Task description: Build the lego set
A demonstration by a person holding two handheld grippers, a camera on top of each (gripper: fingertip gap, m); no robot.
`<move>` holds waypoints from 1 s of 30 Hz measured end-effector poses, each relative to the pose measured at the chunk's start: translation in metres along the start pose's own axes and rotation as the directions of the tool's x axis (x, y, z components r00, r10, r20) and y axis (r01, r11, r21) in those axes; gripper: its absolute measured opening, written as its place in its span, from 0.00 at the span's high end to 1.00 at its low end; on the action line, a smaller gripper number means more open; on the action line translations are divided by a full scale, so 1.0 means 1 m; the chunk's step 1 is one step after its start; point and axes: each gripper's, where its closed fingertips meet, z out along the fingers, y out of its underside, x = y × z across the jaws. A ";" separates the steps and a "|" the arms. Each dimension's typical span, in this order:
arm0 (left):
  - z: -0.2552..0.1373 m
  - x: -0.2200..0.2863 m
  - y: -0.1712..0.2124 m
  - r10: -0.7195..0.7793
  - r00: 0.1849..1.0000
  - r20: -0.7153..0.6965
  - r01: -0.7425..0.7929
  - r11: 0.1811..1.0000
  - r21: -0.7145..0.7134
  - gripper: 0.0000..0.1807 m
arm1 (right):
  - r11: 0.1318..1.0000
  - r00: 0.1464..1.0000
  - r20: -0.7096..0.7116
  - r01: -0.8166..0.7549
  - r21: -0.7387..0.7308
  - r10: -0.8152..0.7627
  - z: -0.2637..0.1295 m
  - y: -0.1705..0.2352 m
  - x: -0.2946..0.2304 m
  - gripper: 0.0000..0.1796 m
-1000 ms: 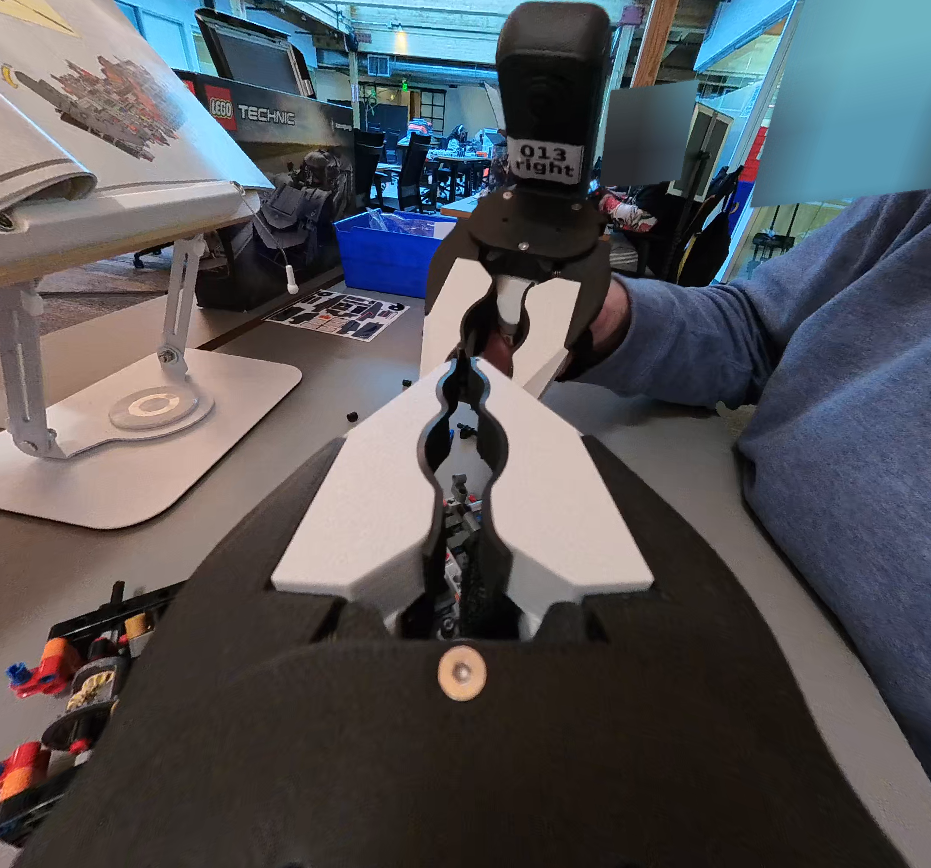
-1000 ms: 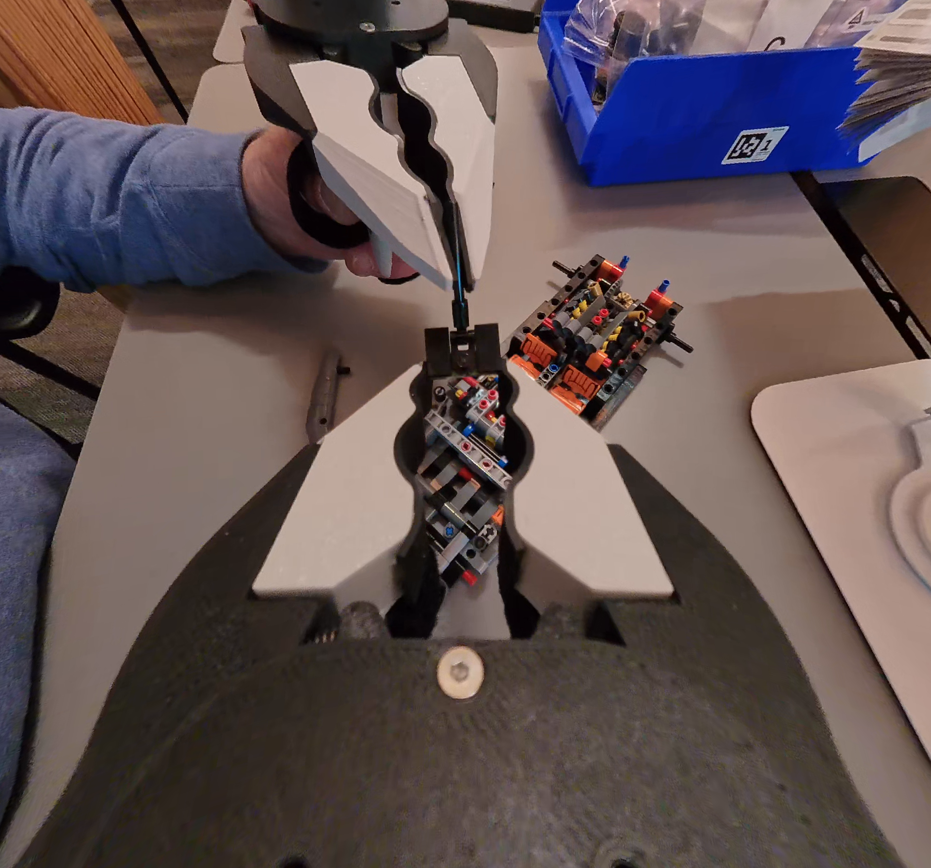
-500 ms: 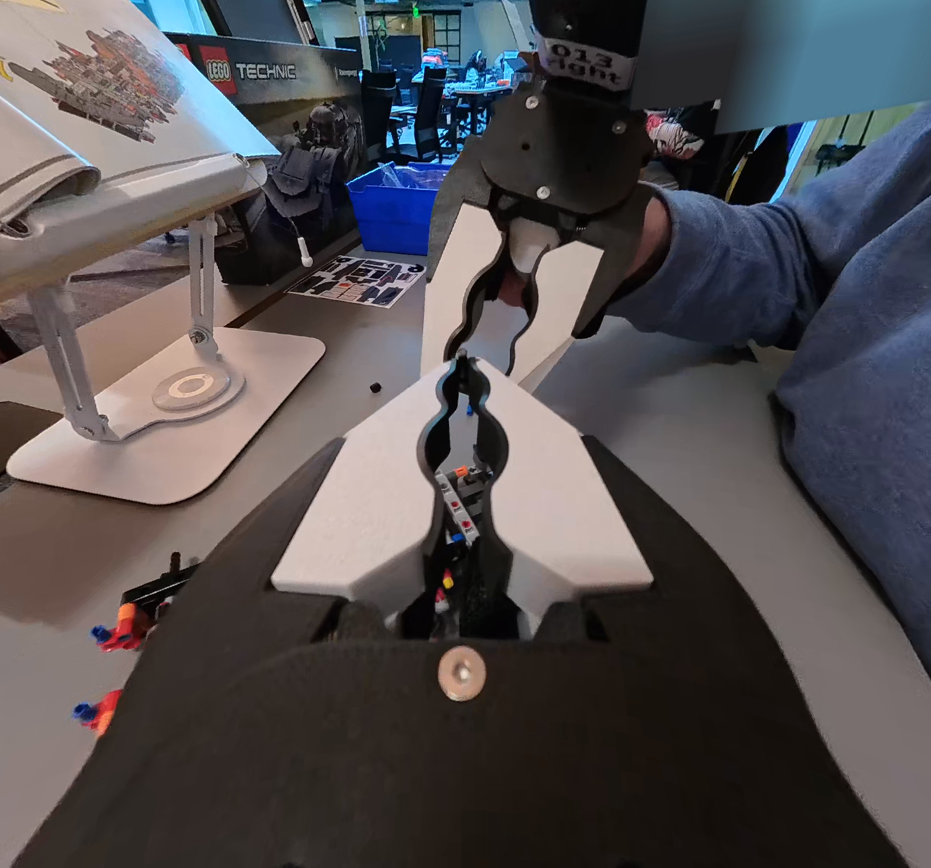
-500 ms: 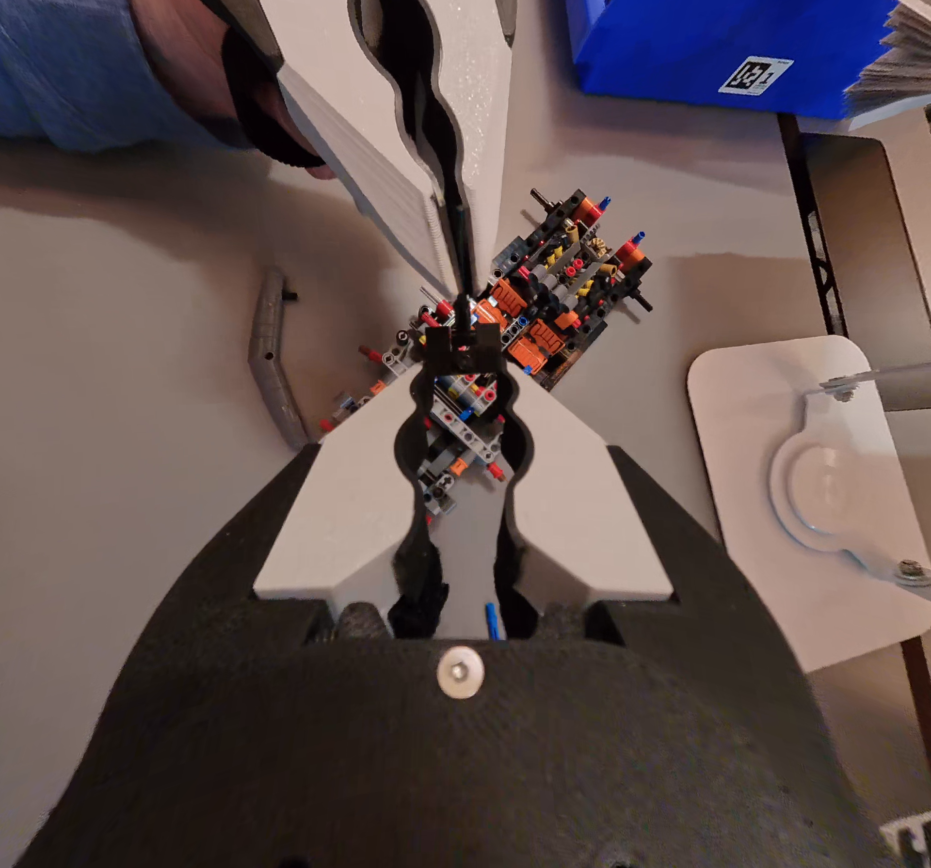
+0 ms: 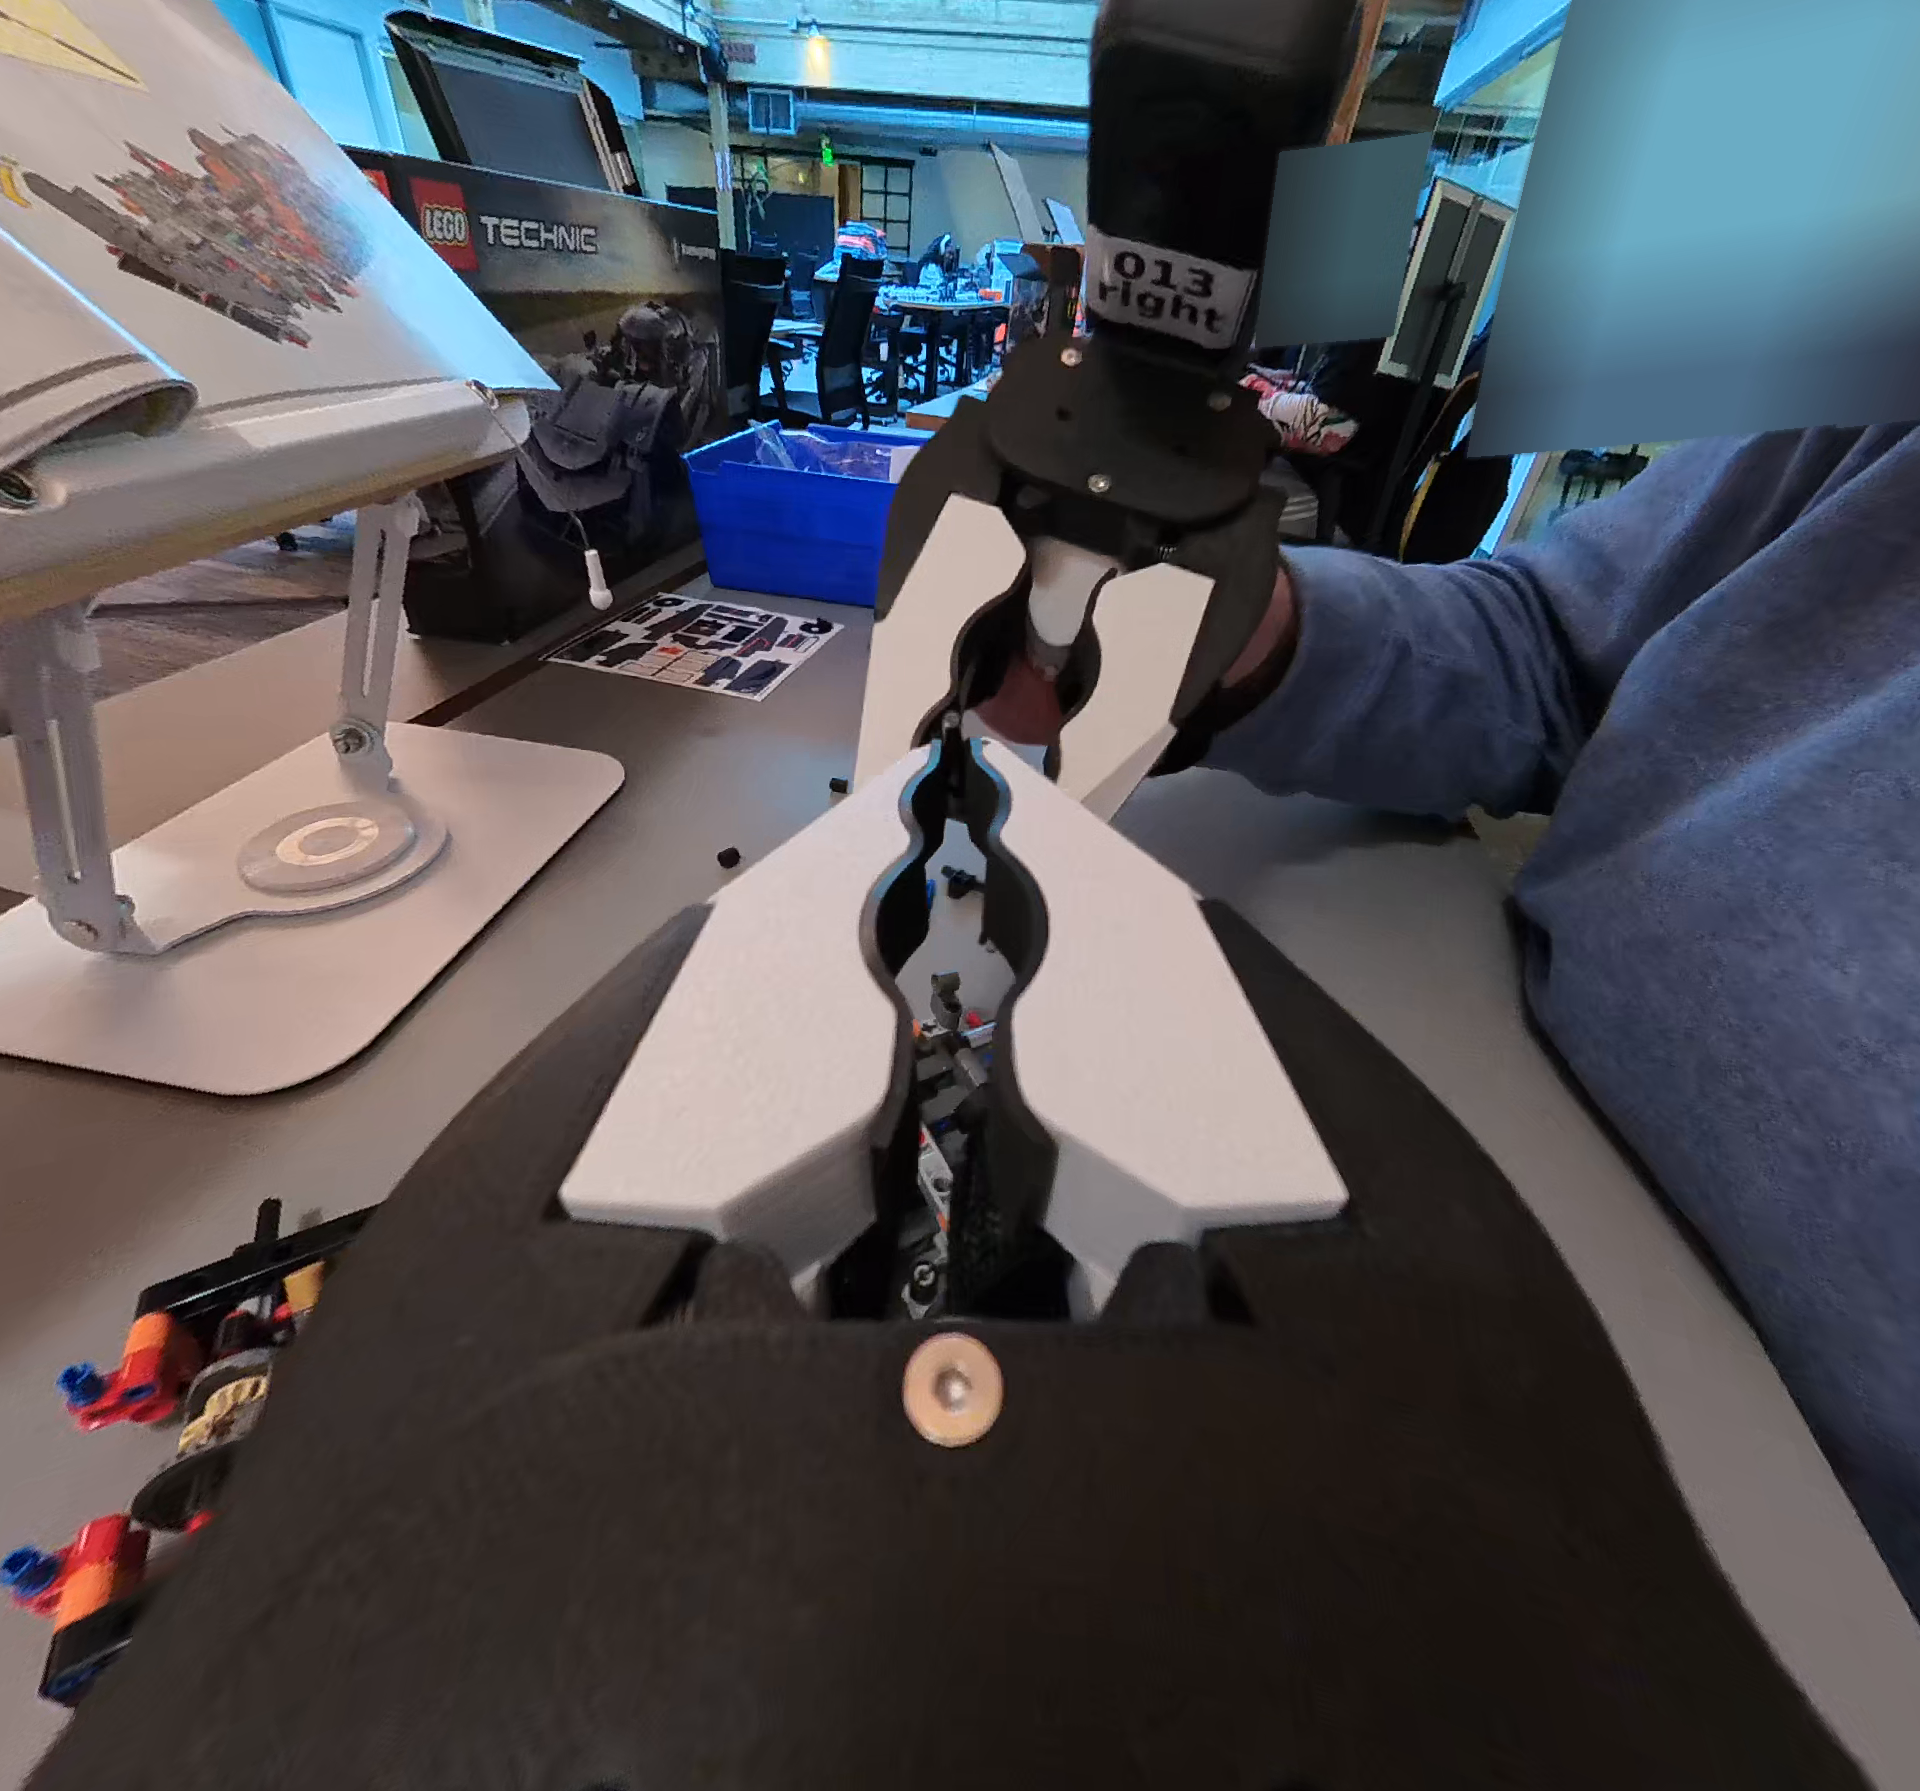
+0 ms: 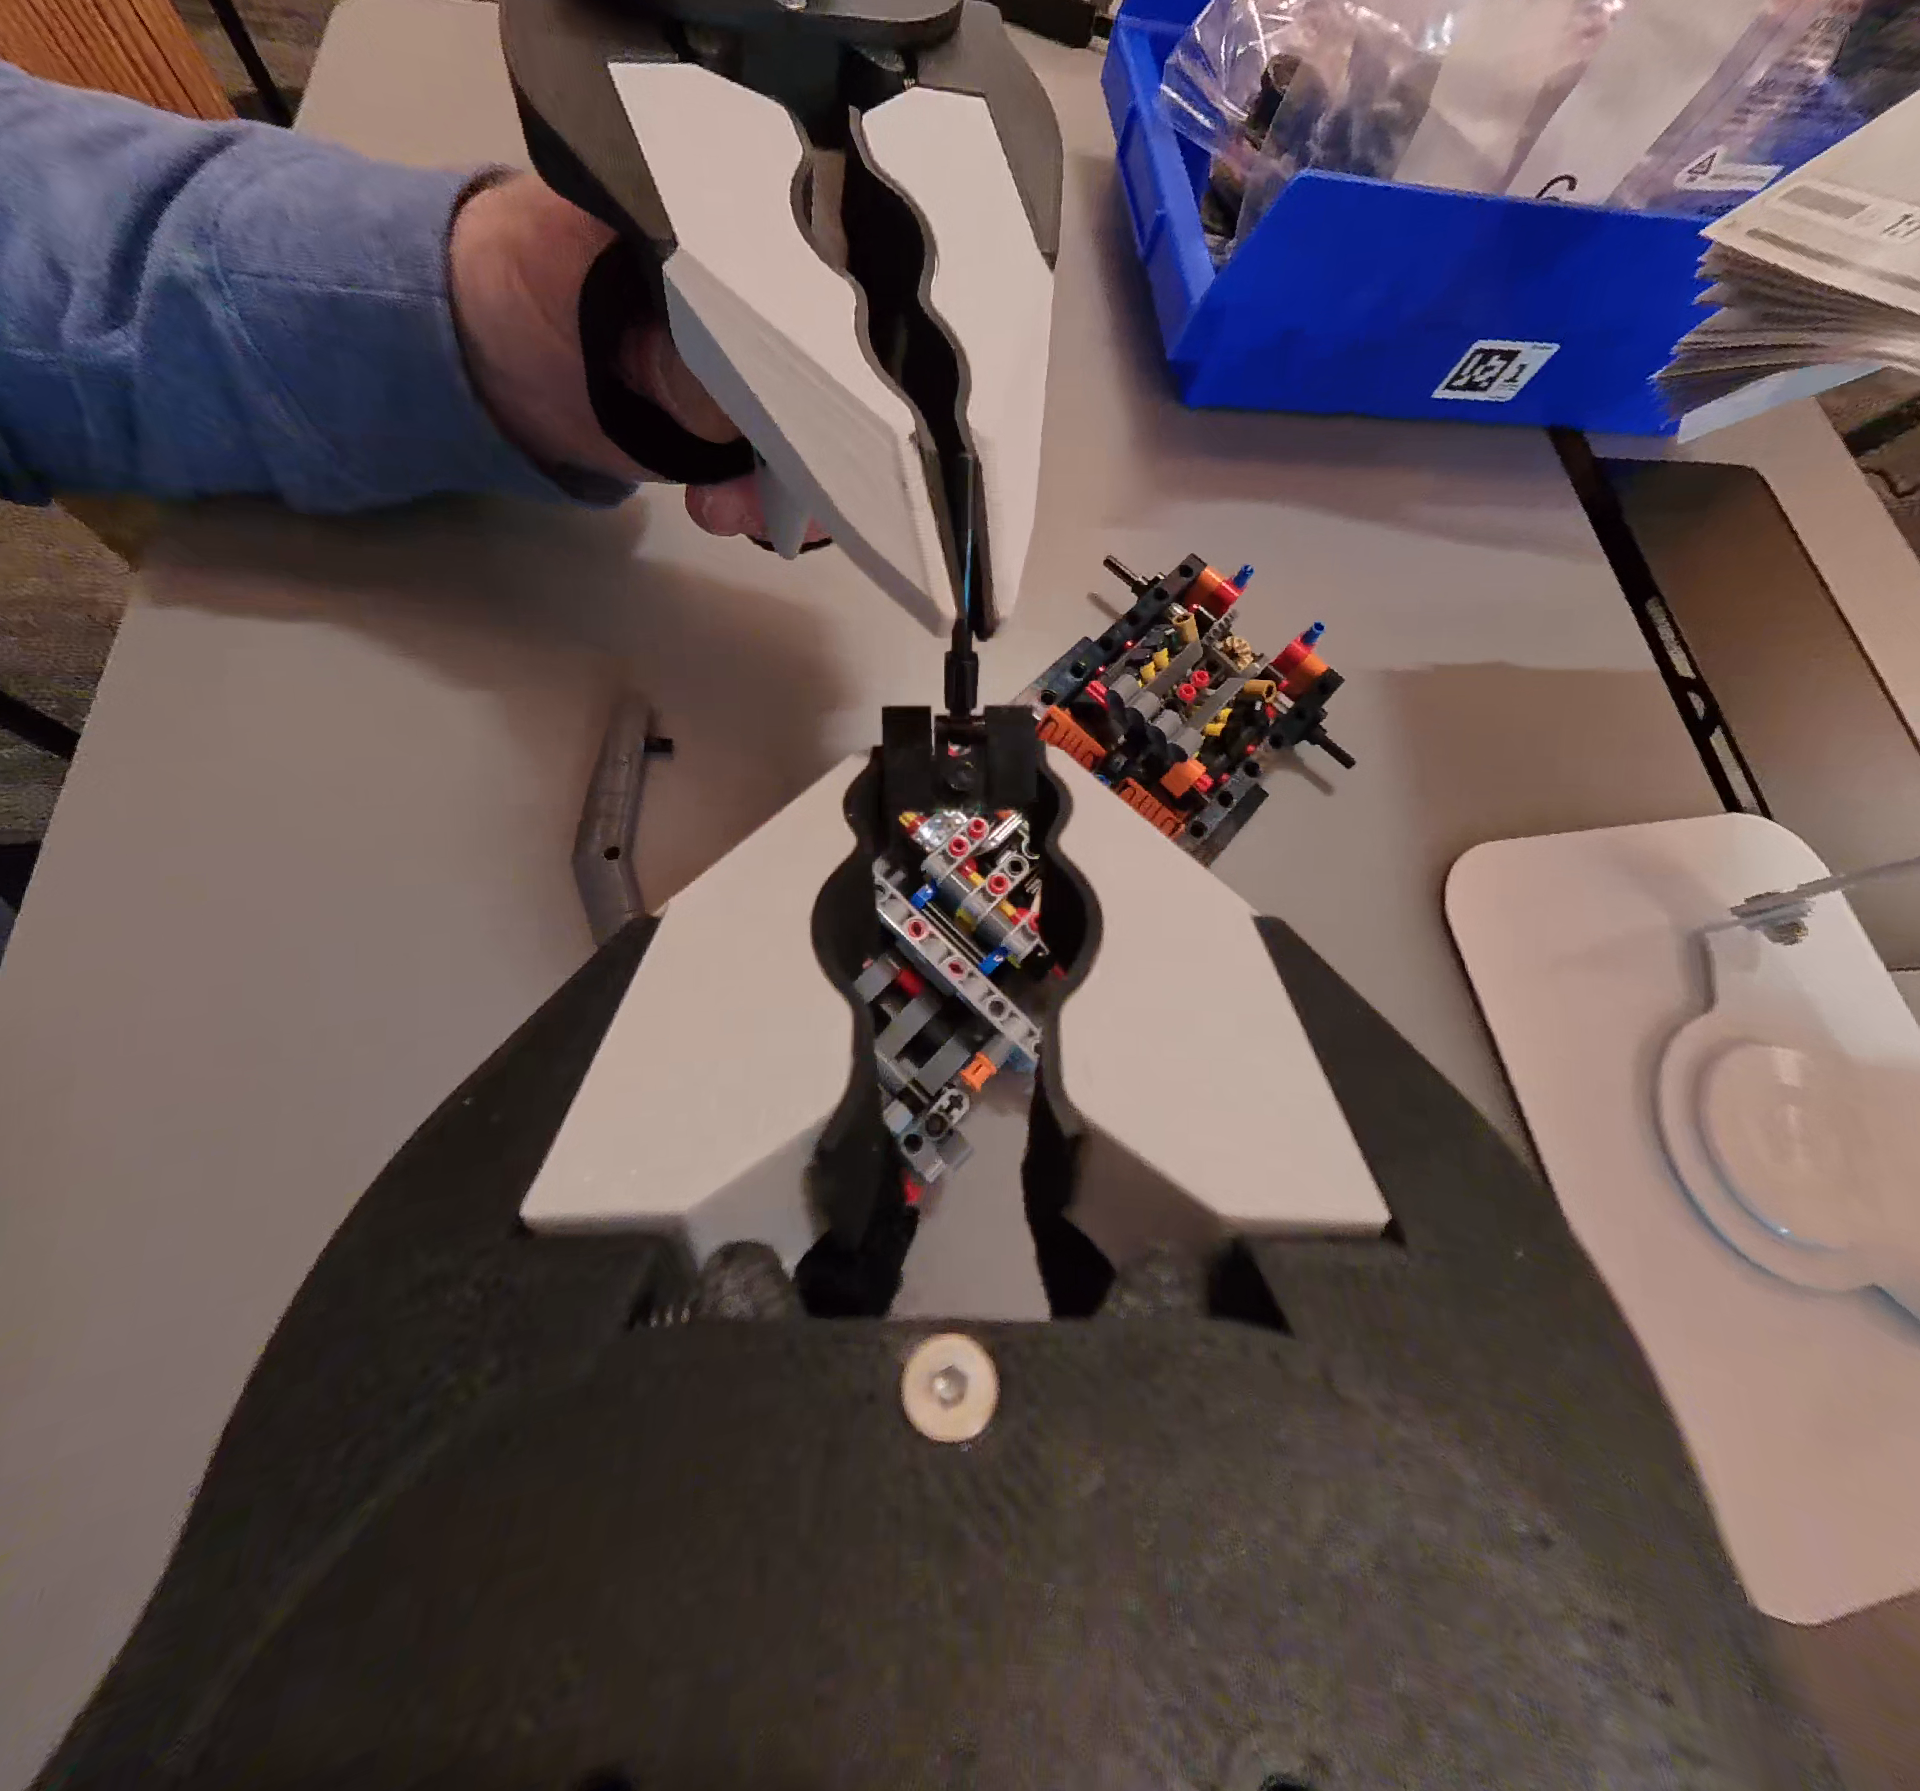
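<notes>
So I've got the right gripper [image 6: 958,754] closed on a small black forked piece [image 6: 958,742], and the left gripper [image 6: 966,619] is pinched tight on a thin black axle [image 6: 962,671] sticking out of its fingers. The axle's long axis runs straight from the left tips into the middle of the fork; it looks touching or barely in, can't tell how deep. A grey beam subassembly [image 6: 956,952] sits on the counter [image 6: 312,806] right under my right fingers, with the bigger orange-and-black module [image 6: 1184,702] just to the far right. My guess: push along that axis.
</notes>
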 end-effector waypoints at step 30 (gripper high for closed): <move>0.010 -0.003 0.026 0.104 0.994 0.046 -0.092 0.973 -0.214 1.00 | 0.966 1.000 -0.014 -0.028 -0.257 0.026 0.011 0.032 -0.002 0.84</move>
